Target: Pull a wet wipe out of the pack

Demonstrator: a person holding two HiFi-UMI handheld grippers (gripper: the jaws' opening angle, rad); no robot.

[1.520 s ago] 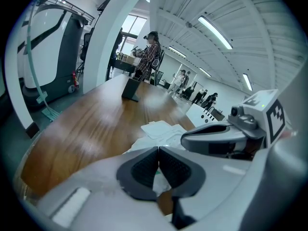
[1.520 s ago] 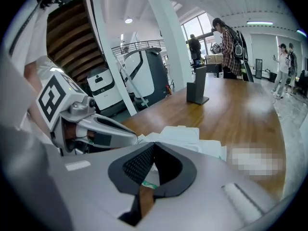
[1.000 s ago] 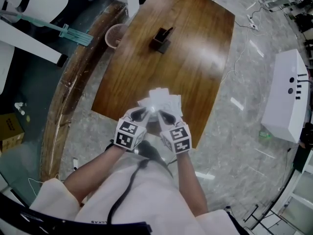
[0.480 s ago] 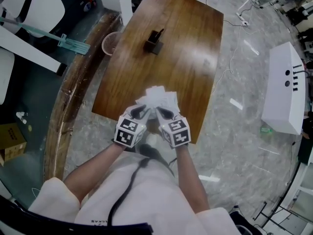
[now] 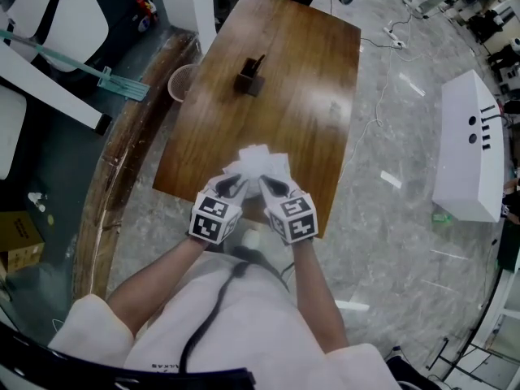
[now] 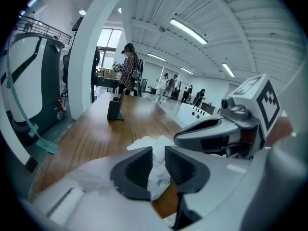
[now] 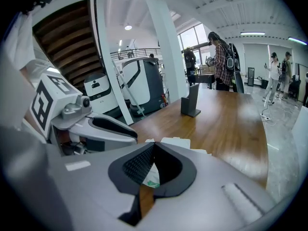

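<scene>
Close in front of the person, the two grippers sit side by side, marker cubes almost touching, both on the white wet-wipe pack (image 5: 262,162). The pack is held over the near end of the table.

The left gripper (image 5: 230,188) has just been easing its jaws wider. They now stand a narrow gap apart. Crumpled white material from the pack fills that gap from one ribbed black pad (image 6: 139,166) across to the other. Whether that material is wrapper or a wipe itself I cannot tell. In its own view the left gripper (image 6: 159,158) has the flat rest of the pack (image 6: 150,142) lying just past its tips.

The right gripper (image 5: 275,187) has its tips drawn together. In its own view, the right gripper (image 7: 154,150) pinches a thin white edge with green print, which peeks out below the pads (image 7: 139,165).

Beyond them runs the long glossy brown wooden table (image 5: 309,80). On it, towards the far end, stands a small dark upright desk holder (image 5: 250,78).

Off the table's left side stands a pale mesh waste basket (image 5: 180,82). A teal long-handled floor tool (image 5: 97,73) lies further left. To the right, on the grey marbled floor (image 5: 406,218), stands a white box-shaped machine (image 5: 471,157). Past the table's far end a person in a checked shirt (image 6: 129,69) stands by a broad white column (image 6: 89,57).
</scene>
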